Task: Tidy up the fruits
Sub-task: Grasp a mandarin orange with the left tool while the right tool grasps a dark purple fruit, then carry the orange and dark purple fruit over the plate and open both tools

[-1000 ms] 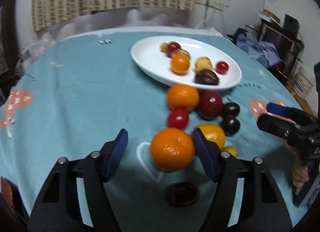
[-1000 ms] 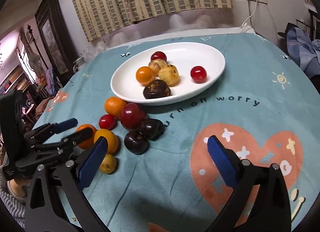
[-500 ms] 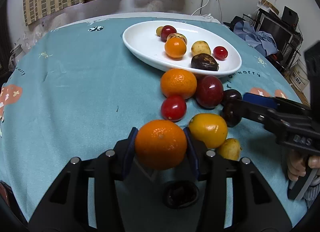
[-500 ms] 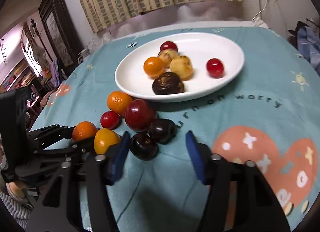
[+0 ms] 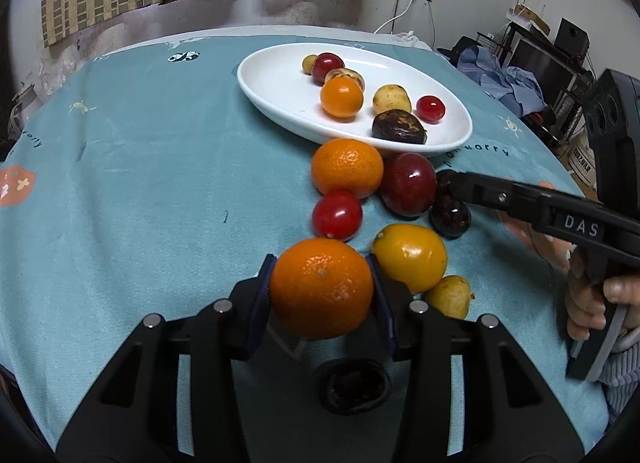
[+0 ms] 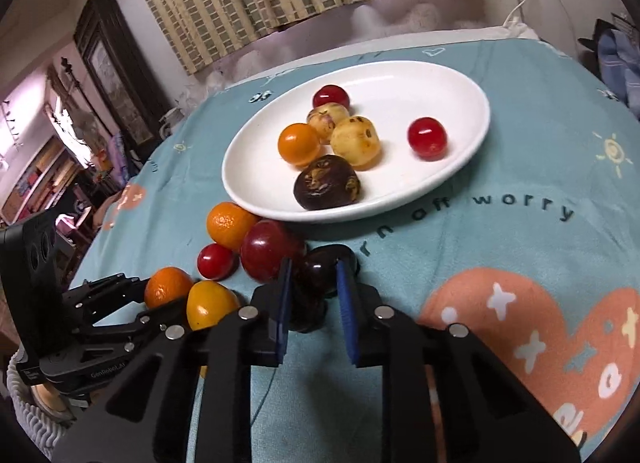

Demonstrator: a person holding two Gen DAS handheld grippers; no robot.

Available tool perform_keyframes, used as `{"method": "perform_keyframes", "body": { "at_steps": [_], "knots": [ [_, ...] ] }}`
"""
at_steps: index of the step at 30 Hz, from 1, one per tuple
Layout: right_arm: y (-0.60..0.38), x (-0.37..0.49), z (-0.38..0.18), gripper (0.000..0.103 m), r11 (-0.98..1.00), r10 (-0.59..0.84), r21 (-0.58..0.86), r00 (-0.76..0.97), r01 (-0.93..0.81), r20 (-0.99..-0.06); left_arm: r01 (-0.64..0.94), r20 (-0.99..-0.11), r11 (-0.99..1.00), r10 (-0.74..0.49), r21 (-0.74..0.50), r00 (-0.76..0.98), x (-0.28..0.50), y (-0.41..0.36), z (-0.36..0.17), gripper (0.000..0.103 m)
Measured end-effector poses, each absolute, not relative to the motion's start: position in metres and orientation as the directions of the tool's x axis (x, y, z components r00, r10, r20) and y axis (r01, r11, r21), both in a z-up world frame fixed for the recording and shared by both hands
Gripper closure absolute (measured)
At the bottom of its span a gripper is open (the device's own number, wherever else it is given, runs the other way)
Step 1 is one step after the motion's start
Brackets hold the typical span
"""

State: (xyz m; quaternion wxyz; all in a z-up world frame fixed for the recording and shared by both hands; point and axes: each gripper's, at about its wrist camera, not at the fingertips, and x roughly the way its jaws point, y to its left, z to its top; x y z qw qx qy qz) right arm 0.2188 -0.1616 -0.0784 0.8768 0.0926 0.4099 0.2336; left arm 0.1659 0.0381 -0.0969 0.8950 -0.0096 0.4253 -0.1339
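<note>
My left gripper is shut on an orange tangerine, held just above the teal cloth. It also shows in the right wrist view. My right gripper has its blue pads on both sides of a dark plum, apparently shut on it. In the left wrist view that gripper reaches in from the right over two dark plums. A white oval plate holds several small fruits. Loose on the cloth lie a second tangerine, a red plum, a cherry tomato and a yellow fruit.
A small yellow loquat lies by my left gripper's right finger. A dark lump sits on the cloth below the held tangerine. The round table's edge drops off at the right, with clothes and furniture beyond.
My left gripper closed on the tangerine and raised it slightly. My right gripper moved in to the dark plums and narrowed from wide open to closed around one.
</note>
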Motion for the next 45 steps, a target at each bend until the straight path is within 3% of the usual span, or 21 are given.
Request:
{"method": "perform_keyframes", "body": {
  "at_steps": [1, 4, 11, 14, 21, 25, 28, 34, 38, 45],
  "knots": [
    [-0.162, 0.22, -0.079, 0.066, 0.875, 0.484, 0.358, 0.551, -0.327, -0.68, 0.231, -0.762, 0.965, -0.243, -0.126, 0.601, 0.166, 0.037, -0.097, 0.058],
    [-0.165, 0.223, -0.082, 0.066, 0.865, 0.501, 0.389, 0.537, -0.316, -0.678, 0.23, -0.762, 0.965, -0.245, -0.129, 0.599, 0.168, 0.037, -0.097, 0.058],
    [-0.196, 0.238, -0.095, 0.088, 0.715, 0.685, 0.664, 0.411, -0.219, -0.602, 0.229, -0.759, 0.961, -0.263, -0.153, 0.596, 0.167, 0.041, -0.097, 0.057],
    [-0.197, 0.235, -0.093, 0.1, 0.702, 0.697, 0.678, 0.412, -0.22, -0.587, 0.229, -0.752, 0.959, -0.274, -0.167, 0.6, 0.167, 0.043, -0.096, 0.058],
    [-0.196, 0.239, -0.091, 0.103, 0.697, 0.7, 0.683, 0.418, -0.219, -0.579, 0.231, -0.739, 0.959, -0.273, -0.163, 0.615, 0.164, 0.043, -0.093, 0.059],
    [-0.204, 0.246, -0.097, 0.098, 0.641, 0.74, 0.748, 0.393, -0.17, -0.545, 0.224, -0.743, 0.96, -0.271, -0.166, 0.612, 0.162, 0.044, -0.091, 0.058],
    [-0.207, 0.245, -0.099, 0.09, 0.656, 0.725, 0.742, 0.388, -0.138, -0.569, 0.217, -0.751, 0.96, -0.273, -0.175, 0.602, 0.163, 0.046, -0.092, 0.058],
    [-0.202, 0.243, -0.091, 0.086, 0.698, 0.693, 0.698, 0.395, -0.16, -0.603, 0.216, -0.754, 0.96, -0.274, -0.177, 0.598, 0.166, 0.048, -0.094, 0.058],
    [-0.208, 0.244, -0.085, 0.076, 0.711, 0.673, 0.688, 0.426, -0.147, -0.604, 0.217, -0.756, 0.961, -0.27, -0.172, 0.596, 0.167, 0.047, -0.096, 0.058],
    [-0.188, 0.258, -0.086, 0.07, 0.759, 0.636, 0.624, 0.417, -0.188, -0.649, 0.223, -0.761, 0.962, -0.261, -0.156, 0.595, 0.167, 0.045, -0.096, 0.058]
  ]
}}
